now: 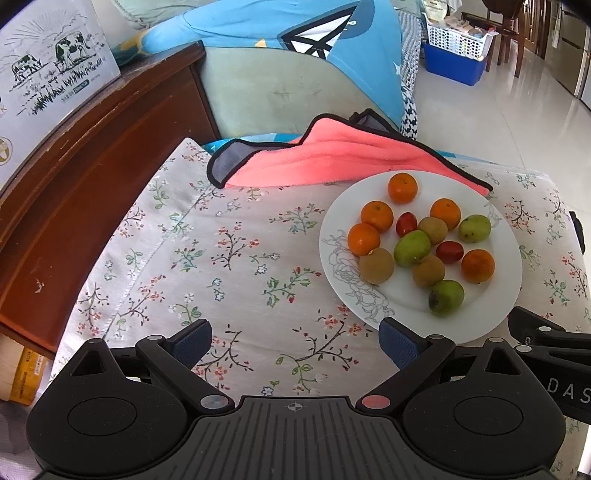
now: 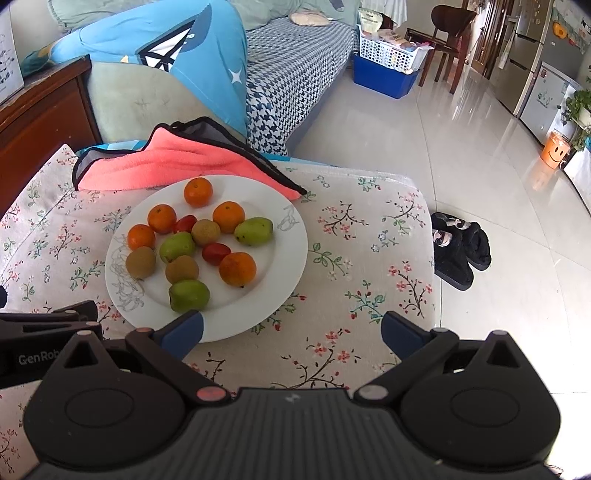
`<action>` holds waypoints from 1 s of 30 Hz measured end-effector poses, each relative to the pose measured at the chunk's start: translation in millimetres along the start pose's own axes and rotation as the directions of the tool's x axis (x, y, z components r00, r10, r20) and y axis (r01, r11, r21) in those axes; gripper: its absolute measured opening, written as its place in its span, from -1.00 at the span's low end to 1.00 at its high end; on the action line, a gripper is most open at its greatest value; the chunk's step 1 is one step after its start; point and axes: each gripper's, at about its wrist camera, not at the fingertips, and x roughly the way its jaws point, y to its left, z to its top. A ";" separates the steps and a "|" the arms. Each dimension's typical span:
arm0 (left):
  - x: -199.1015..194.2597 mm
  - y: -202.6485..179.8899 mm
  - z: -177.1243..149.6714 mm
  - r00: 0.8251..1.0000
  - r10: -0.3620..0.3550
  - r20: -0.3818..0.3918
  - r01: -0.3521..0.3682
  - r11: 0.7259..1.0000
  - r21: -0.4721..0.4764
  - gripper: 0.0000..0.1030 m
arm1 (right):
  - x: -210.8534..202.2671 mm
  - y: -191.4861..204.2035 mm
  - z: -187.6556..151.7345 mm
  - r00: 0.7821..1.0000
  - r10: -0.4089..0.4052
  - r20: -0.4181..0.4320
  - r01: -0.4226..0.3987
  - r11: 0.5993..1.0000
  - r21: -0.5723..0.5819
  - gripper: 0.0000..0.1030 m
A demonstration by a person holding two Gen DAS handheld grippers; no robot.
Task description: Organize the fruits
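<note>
A white plate (image 1: 498, 306) (image 2: 284, 266) sits on the floral cloth and holds several oranges (image 1: 402, 187) (image 2: 237, 269), green fruits (image 1: 446, 297) (image 2: 189, 295), brown kiwis (image 1: 376, 266) (image 2: 140, 262) and two red tomatoes (image 1: 449, 252) (image 2: 216, 253). My left gripper (image 1: 295, 343) is open and empty, hovering above the cloth left of the plate, its right finger at the plate's near rim. My right gripper (image 2: 291, 332) is open and empty, its left finger over the plate's near edge.
A pink towel (image 1: 332, 158) (image 2: 177, 162) lies behind the plate, its edge touching the rim. A wooden cabinet (image 1: 92, 166) stands at the left, a sofa with a blue cushion (image 1: 277, 33) behind. Black slippers (image 2: 458, 247) lie on the tiled floor to the right.
</note>
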 end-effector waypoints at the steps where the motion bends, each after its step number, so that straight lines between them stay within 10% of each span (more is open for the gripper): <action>1: -0.1 0.0 0.0 1.000 0.000 0.000 0.000 1.000 -0.001 0.90 | 0.0 0.0 0.0 1.000 0.000 0.000 0.000 1.000 0.000 0.98; 30: -7.6 6.4 -7.1 0.999 0.038 0.029 -0.039 0.999 0.023 0.89 | -6.7 11.0 -5.4 0.998 0.014 0.062 -0.009 0.997 -0.075 0.98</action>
